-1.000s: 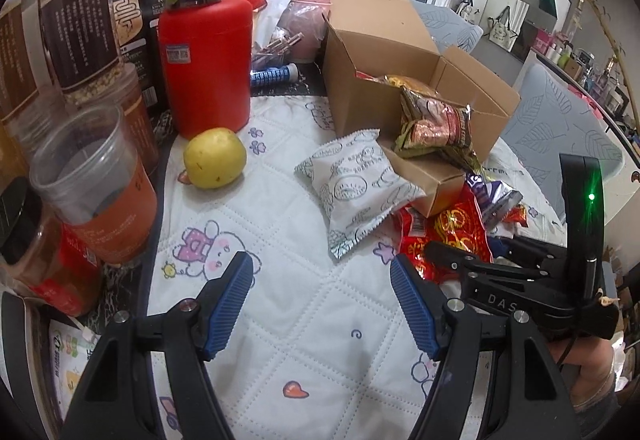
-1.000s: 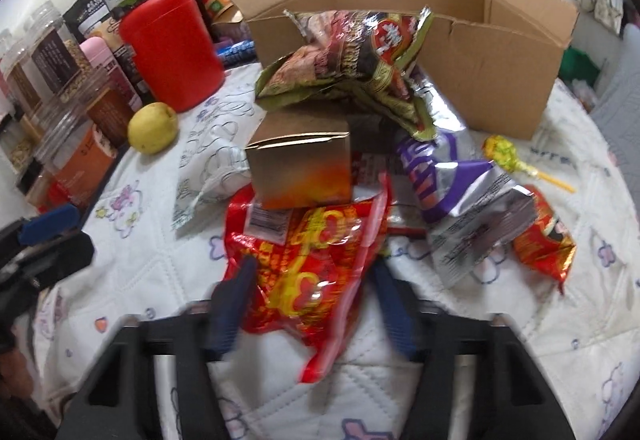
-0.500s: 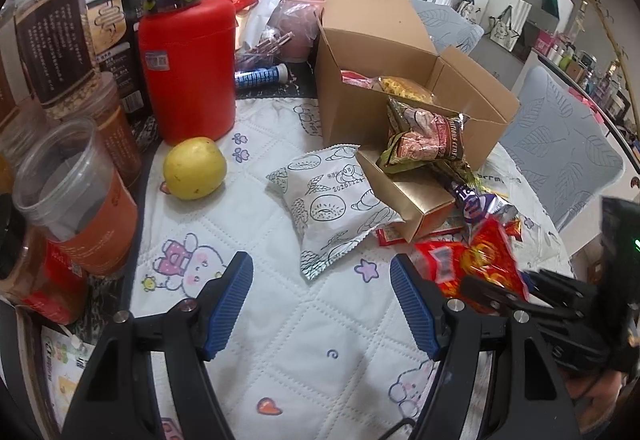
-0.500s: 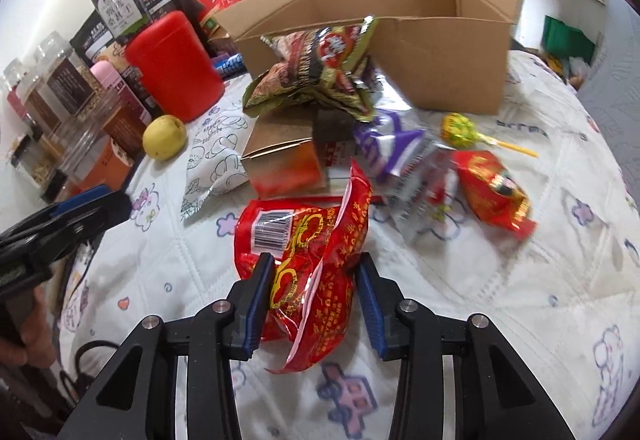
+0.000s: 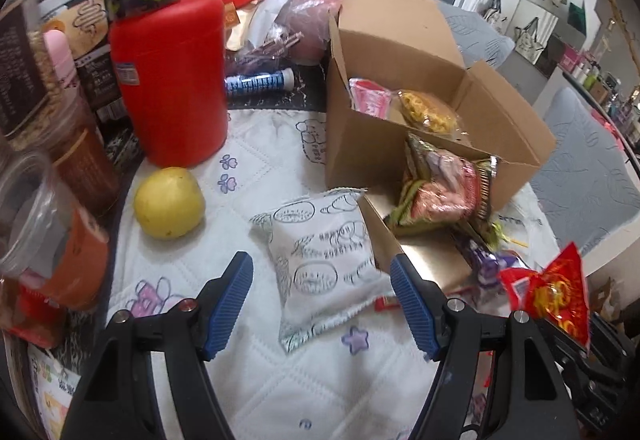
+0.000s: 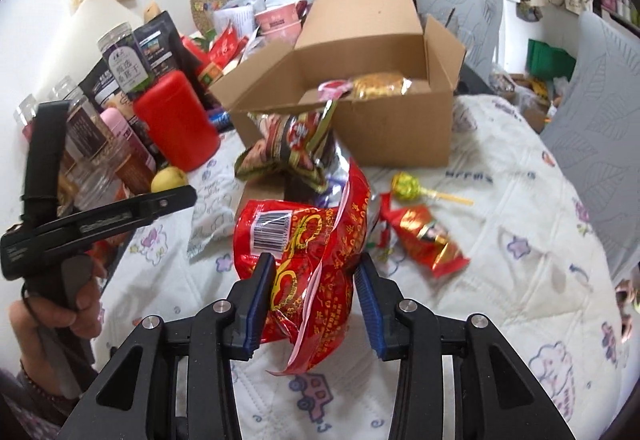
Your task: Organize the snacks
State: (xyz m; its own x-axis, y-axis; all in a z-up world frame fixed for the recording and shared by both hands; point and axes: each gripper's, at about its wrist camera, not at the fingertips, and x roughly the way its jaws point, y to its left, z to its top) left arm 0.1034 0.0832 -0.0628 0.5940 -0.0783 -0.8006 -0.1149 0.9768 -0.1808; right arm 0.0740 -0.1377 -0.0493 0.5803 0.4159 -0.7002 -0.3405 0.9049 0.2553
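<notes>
My right gripper point(image 6: 314, 264) is shut on a red snack bag point(image 6: 304, 236), which hangs crumpled above the quilted cloth; the same bag point(image 5: 556, 296) shows at the right edge of the left wrist view. My left gripper point(image 5: 320, 268) is open, its blue pads on either side of the near end of a white printed snack pouch point(image 5: 320, 232) without touching it. Behind stands an open cardboard box point(image 6: 400, 132) with a few packets inside. A green-and-red snack bag point(image 6: 292, 148) lies on a small gold box point(image 5: 432, 260) in front of it.
A red canister point(image 5: 172, 80), a yellow fruit point(image 5: 168, 202) and several jars point(image 5: 52, 232) crowd the left side. A lollipop point(image 6: 408, 186) and a small red packet point(image 6: 428, 236) lie to the right on the cloth. A purple packet point(image 5: 488, 264) lies beside the gold box.
My right gripper closed on the red bag and raised it off the cloth. My left gripper moved forward until the white pouch lay between its open fingers.
</notes>
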